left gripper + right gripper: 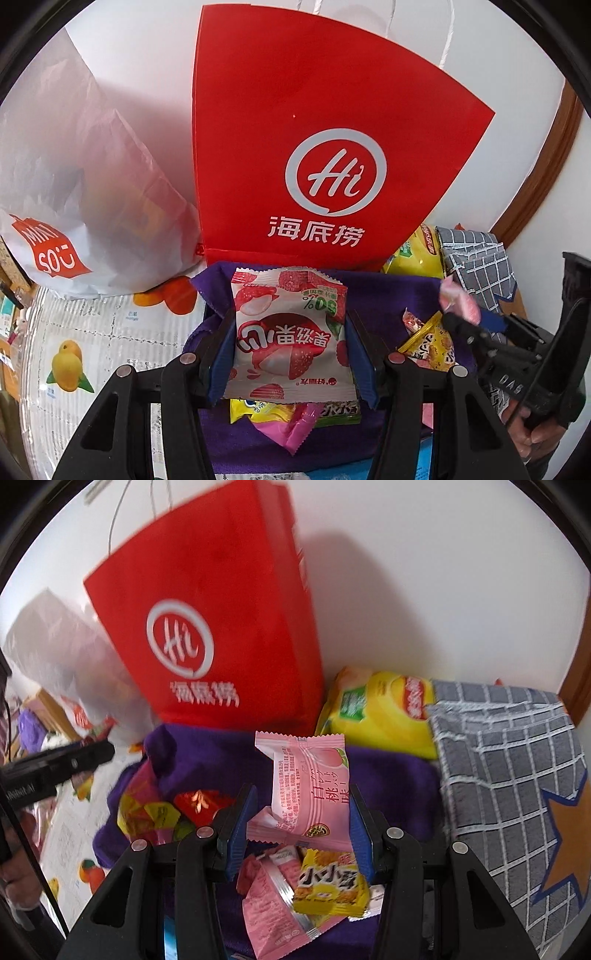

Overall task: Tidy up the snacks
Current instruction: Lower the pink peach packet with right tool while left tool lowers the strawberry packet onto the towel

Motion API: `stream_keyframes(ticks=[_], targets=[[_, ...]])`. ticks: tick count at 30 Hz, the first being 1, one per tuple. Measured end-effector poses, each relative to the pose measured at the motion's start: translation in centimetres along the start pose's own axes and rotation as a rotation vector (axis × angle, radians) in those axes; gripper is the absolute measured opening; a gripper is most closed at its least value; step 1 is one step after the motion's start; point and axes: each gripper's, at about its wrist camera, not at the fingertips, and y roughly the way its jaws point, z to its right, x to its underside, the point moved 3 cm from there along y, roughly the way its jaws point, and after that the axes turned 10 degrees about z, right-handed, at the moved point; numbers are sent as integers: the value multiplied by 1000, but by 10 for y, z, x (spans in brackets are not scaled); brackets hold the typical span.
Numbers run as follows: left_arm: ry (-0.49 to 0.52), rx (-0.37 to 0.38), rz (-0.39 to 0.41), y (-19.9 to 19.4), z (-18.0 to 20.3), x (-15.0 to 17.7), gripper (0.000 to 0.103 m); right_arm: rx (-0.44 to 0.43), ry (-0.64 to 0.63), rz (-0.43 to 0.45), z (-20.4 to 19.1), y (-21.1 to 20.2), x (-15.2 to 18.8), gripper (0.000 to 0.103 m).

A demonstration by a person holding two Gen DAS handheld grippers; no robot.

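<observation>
My left gripper is shut on a white-and-red lychee snack packet, which stands upright between the blue pads. My right gripper is shut on a pink peach snack packet. Both hang above a purple cloth strewn with loose snacks: a yellow packet, a pink packet and a red candy. A red paper bag stands upright just behind the cloth. In the left wrist view the right gripper appears at the right edge with its pink packet.
A white plastic bag slumps left of the red bag. A yellow chip bag and a grey checked cloth lie to the right. A fruit-print tablecloth covers the table. A white wall stands close behind.
</observation>
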Motion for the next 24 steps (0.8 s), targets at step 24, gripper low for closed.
stream_keyframes(ticks=[24], targets=[[23,95,-80,23,29,17,53,64,-42,-137,2,23,22,57]])
